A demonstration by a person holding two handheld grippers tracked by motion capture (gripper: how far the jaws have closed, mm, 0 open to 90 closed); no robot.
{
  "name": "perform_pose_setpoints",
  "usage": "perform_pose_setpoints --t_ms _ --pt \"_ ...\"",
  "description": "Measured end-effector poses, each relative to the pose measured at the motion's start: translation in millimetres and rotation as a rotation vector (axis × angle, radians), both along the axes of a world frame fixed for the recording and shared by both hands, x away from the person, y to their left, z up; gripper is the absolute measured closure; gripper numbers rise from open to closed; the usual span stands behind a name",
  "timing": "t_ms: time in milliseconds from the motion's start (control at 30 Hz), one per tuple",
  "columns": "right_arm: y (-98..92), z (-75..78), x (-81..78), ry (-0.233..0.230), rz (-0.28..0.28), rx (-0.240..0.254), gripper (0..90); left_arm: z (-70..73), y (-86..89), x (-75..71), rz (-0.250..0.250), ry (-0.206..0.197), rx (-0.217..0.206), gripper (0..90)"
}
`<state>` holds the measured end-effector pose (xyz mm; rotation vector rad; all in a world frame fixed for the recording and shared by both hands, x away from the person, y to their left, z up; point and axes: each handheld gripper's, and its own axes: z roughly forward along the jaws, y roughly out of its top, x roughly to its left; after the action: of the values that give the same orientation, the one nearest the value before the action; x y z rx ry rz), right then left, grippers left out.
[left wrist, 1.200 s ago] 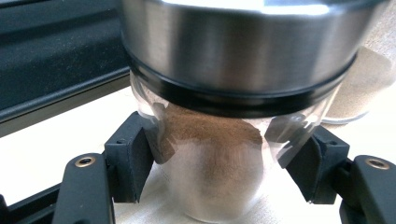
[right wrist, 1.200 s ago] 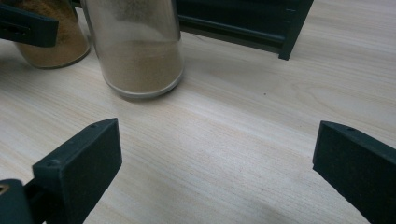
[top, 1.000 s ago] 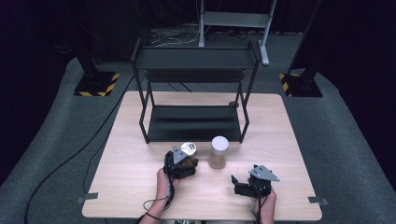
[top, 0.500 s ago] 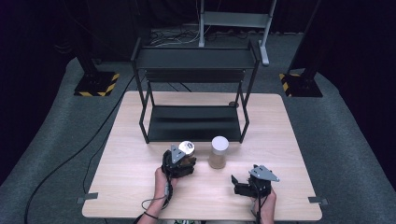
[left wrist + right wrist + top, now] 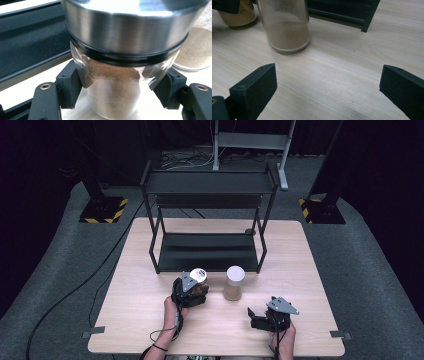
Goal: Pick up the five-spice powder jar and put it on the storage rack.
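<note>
A glass jar with a steel lid, part full of brown powder, sits between the jaws of my left gripper, which is shut on its lower body. From above, that gripper is left of centre near the table's front, with the jar's lid showing over it. A second jar holding paler powder stands just to its right, upright and free. My right gripper is open at the front right, nothing between its jaws. Its own view has the second jar ahead and to the left.
A black two-tier metal rack stands on the wooden table just behind the jars; one of its legs is close ahead of my right gripper. A small round object lies by the rack's back right leg.
My left gripper, with the jar in it, has edged very slightly left. The right gripper and the second jar have stayed put.
</note>
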<state>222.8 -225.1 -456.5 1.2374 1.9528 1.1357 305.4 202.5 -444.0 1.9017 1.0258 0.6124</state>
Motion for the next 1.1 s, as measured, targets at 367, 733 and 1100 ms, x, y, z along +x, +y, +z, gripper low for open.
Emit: perform_pose_setpoints --t_ms 367,733,1100 --pt "-0.2 -0.1 -0.1 0.0 0.0 0.001 0.0 2.3 0.2 5.8 -0.004 0.001 0.014 31.2" --pt "0.3 0.0 0.1 0.0 0.0 -0.002 0.0 4.9 1.3 11.5 -0.005 0.001 0.023 31.2" --pt "0.3 0.2 0.3 0.001 0.0 -0.002 0.0 7.3 -0.2 15.9 -0.005 -0.001 0.033 31.2"
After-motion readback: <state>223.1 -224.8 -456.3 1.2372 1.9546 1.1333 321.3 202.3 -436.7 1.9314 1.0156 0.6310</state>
